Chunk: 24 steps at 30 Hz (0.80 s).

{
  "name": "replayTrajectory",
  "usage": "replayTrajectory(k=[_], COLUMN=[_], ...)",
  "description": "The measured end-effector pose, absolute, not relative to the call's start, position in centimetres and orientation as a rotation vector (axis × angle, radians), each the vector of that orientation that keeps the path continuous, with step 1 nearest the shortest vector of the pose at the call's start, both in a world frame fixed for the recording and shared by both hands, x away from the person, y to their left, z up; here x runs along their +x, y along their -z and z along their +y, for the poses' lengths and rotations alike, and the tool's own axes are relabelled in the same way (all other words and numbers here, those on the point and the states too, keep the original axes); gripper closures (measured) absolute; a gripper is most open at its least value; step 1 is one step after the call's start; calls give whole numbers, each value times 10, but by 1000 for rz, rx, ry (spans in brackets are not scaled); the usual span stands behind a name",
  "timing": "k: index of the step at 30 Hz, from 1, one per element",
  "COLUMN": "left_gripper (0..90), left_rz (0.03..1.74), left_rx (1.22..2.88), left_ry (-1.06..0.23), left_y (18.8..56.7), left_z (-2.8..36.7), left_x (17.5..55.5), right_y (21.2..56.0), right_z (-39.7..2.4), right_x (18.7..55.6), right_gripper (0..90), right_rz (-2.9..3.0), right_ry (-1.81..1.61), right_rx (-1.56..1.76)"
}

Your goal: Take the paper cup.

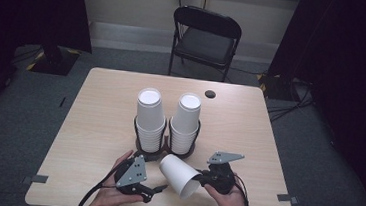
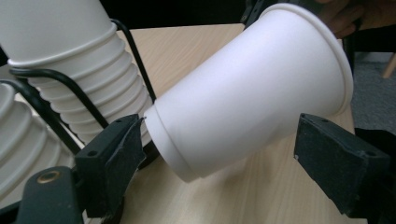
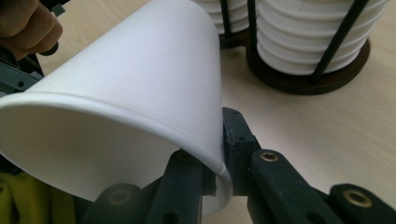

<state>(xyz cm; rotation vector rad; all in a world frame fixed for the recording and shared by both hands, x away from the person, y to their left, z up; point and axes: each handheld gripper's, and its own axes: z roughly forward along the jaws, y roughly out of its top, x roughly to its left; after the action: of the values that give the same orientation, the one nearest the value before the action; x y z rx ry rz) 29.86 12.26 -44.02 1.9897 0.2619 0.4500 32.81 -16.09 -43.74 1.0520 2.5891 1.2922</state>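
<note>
Right gripper (image 3: 212,163) jaws pinching rim of single white paper cup (image 1: 178,175), lifted clear of two racked cup stacks (image 1: 150,114); left gripper (image 2: 219,161) jaws spread around cup, not gripping. Placement pending.

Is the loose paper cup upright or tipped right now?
Tipped. The loose cup lies sideways, base toward the stacks, its rim pinched by the right gripper.

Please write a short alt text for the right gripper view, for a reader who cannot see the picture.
The right tool pinches the rim of a white paper cup, held on its side above a pale wooden table. Behind it, two stacks of white cups stand in black wire holders on dark round bases. A hand shows at top left.
</note>
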Motion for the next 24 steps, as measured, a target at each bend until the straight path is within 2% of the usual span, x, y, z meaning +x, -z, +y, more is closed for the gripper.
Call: replayTrajectory(k=[6, 12, 19, 24], left_gripper=[155, 155, 150, 64], left_rz=[181, 166, 140, 112], left_rx=[2057, 2063, 2121, 2170], left_ry=[-460, -453, -505, -528], left_y=[444, 451, 457, 459], left_z=[118, 114, 107, 97], left_x=[299, 299, 297, 296], right_y=[437, 434, 433, 432], right_z=[-159, -154, -150, -148], right_x=[332, 334, 341, 343], right_gripper=[853, 854, 854, 856], right_rz=[2661, 2731, 2800, 2832], right_ry=[-1249, -1204, -1136, -1128], right_rx=[1072, 1083, 1105, 1100])
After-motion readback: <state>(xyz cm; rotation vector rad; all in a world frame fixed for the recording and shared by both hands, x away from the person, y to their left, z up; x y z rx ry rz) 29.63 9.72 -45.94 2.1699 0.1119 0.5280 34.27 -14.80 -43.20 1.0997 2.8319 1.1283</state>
